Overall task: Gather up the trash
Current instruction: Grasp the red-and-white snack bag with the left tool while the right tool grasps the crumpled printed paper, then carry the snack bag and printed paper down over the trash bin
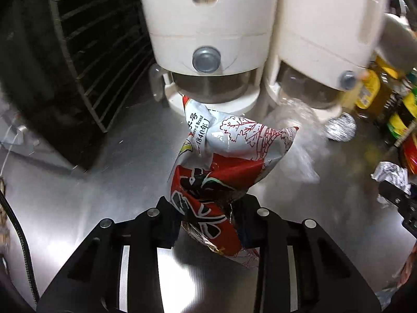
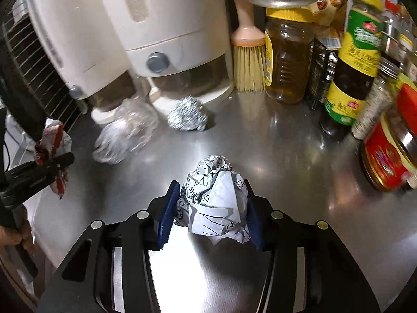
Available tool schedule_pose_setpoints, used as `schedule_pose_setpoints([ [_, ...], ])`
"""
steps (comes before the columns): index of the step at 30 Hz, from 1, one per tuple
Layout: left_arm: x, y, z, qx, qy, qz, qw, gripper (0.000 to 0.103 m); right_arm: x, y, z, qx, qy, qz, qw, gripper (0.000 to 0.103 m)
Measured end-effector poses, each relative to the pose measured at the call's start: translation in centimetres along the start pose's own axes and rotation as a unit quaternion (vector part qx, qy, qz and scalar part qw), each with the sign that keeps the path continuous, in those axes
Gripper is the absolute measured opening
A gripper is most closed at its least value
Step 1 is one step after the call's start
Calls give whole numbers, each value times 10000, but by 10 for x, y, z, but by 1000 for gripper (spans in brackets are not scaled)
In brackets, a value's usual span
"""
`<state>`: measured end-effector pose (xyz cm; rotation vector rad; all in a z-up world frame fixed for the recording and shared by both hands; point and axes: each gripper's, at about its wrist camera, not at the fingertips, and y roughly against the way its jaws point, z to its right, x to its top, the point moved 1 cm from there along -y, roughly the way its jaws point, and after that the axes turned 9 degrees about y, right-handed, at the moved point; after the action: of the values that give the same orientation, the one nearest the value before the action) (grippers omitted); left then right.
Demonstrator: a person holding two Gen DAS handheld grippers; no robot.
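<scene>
A crumpled red and white snack wrapper (image 1: 229, 156) stands up between the black fingers of my left gripper (image 1: 206, 216), which is shut on its lower end. The right wrist view shows that same wrapper (image 2: 52, 140) held above the steel counter (image 2: 286, 156). My right gripper (image 2: 212, 216) has its blue pads (image 2: 169, 214) pressed against both sides of a crumpled printed paper ball (image 2: 216, 203) that sits on the counter. Farther back lie a foil ball (image 2: 187, 117) and a wad of clear plastic (image 2: 125, 135), both loose.
Two white appliances (image 2: 146, 39) stand at the back of the counter, with a dark wire rack (image 1: 86, 52) to their left. A brush (image 2: 247, 60), an oil jar (image 2: 286, 62), a green-labelled bottle (image 2: 357, 60) and a red-labelled jar (image 2: 385, 161) crowd the right side.
</scene>
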<state>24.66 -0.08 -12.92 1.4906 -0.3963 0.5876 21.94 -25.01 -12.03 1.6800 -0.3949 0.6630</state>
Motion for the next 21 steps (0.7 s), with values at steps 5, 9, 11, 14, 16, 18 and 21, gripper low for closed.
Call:
schedule_pose_setpoints([
  [5, -32, 57, -6, -111, 13, 196, 9997, 32, -25, 36, -18, 12, 124, 56, 9999, 49],
  [9, -65, 99, -10, -199, -6, 311, 9993, 32, -52, 78, -34, 14, 280, 230, 9993, 49],
  [11, -82, 115, -7, -254, -46, 356, 9990, 32, -65, 96, -39, 20, 322, 294, 9990, 49],
  [14, -119, 140, -4, -435, -65, 379, 9983, 32, -91, 120, -45, 26, 358, 383, 9986, 49],
  [16, -140, 147, -2, -510, -109, 371, 9980, 32, -110, 133, -48, 14, 391, 410, 9984, 49],
  [18, -163, 152, 1, -585, -129, 351, 9976, 32, -131, 141, -50, 15, 424, 408, 9983, 49],
  [21, -196, 155, 2, -658, -142, 334, 9972, 32, -157, 144, -51, 26, 437, 372, 9983, 49],
])
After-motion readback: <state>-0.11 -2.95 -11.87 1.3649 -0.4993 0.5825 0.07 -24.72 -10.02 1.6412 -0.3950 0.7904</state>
